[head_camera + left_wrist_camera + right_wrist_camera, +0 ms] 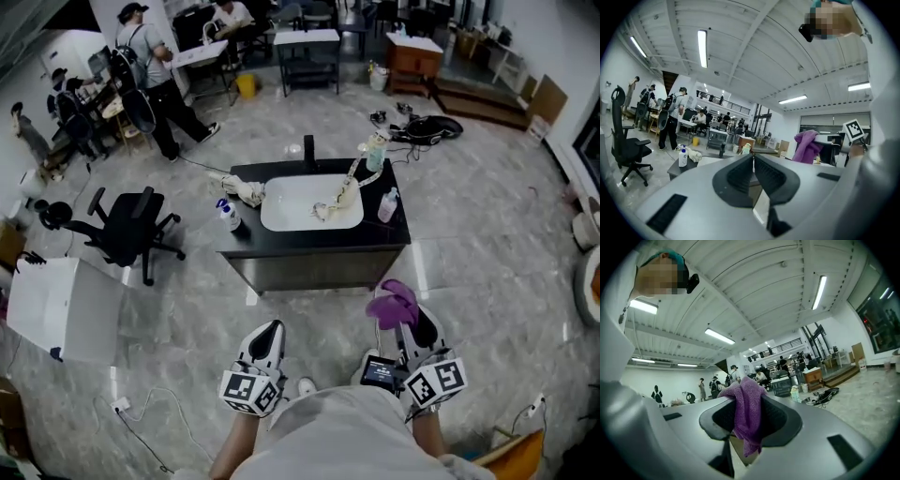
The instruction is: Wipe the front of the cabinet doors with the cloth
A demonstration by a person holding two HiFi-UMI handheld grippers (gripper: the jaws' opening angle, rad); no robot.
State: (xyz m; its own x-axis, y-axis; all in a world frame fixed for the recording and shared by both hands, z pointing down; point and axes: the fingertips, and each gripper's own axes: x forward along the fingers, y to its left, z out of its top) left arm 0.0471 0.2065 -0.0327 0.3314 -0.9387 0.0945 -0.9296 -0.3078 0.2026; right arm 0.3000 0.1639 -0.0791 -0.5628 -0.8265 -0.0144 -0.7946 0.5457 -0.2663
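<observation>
Cabinet (319, 267) with black top and white sink (309, 202) faces the person, doors toward them. Left gripper (270, 334) low before it, jaws together, nothing between. Right gripper (409, 323) alongside, jaws clamped on purple cloth (393, 302), near the doors.

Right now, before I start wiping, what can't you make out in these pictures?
Cabinet doors, head view: seen steeply from above, only a dark strip; handles, seams, dirt unreadable.
Cabinet doors, right gripper view: out of sight; the right claw and its cloth fill the lower frame.
White bottle on the counter, head view: label too small.
</observation>
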